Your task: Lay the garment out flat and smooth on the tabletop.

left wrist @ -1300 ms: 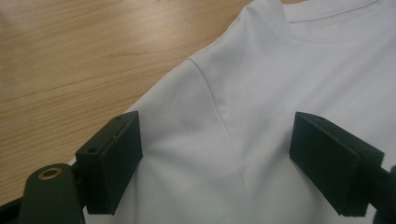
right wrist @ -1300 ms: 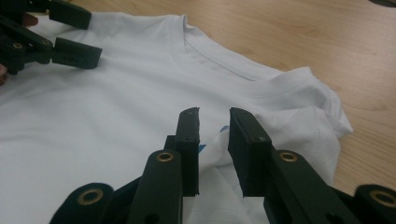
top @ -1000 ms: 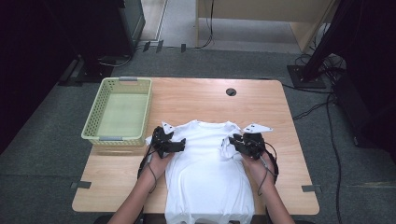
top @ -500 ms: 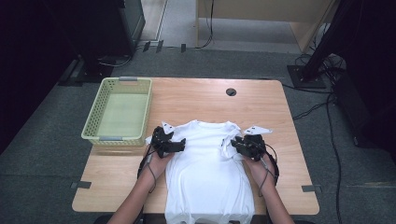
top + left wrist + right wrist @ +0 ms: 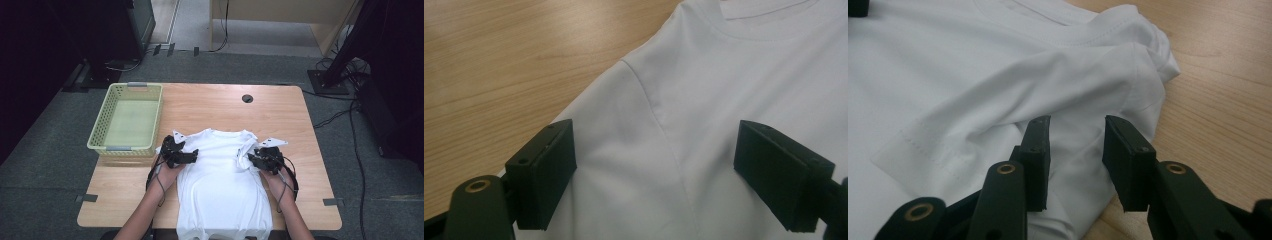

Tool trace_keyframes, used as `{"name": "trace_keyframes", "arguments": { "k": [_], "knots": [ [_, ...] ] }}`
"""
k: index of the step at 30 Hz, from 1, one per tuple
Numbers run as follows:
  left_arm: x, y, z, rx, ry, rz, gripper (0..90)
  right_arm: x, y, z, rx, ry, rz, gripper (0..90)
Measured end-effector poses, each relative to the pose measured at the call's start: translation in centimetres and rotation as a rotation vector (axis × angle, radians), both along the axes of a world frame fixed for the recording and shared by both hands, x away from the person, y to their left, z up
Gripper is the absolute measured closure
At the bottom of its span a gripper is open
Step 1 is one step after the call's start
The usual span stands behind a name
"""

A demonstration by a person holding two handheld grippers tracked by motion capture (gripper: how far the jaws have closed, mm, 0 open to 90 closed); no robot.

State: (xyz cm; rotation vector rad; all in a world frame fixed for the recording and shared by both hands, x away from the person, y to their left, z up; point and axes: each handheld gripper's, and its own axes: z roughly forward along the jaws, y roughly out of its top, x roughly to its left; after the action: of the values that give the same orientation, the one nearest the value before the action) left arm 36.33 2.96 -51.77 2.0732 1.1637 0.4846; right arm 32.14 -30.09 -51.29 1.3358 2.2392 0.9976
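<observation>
While your right gripper (image 5: 1075, 152) has just been opening beside the folded-in sleeve (image 5: 998, 125) — cloth lies between its fingers, unpinched — you're mid-fold on the t-shirt (image 5: 222, 185), flat on the tabletop (image 5: 210, 107). Your left gripper (image 5: 651, 175) hovers spread over the other shoulder; fold that sleeve next.

Evenly lit table, dark room edges, soft shadows, slightly grainy overhead, close fingers softly blurred

Empty pale-green basket (image 5: 126, 120) on the wooden table's (image 5: 210, 102) left edge; black grommet (image 5: 247, 98) behind.
</observation>
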Motion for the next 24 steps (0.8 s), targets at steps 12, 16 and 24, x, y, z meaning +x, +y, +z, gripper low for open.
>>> {"name": "trace_keyframes", "arguments": {
  "k": [12,16,24],
  "knots": [
    [0.1,0.5,0.8,-0.034,0.024,0.022,17.2,-0.2,1.1,-0.5,0.019,-0.019,-0.020,36.7],
    [0.1,0.6,1.1,-0.031,0.035,0.018,17.2,-0.4,1.7,-0.7,0.020,-0.027,-0.041,30.3],
    [-0.1,0.8,1.5,0.041,0.011,-0.012,17.2,-0.4,1.2,-0.9,0.010,-0.046,-0.053,30.4]
  ]
}}
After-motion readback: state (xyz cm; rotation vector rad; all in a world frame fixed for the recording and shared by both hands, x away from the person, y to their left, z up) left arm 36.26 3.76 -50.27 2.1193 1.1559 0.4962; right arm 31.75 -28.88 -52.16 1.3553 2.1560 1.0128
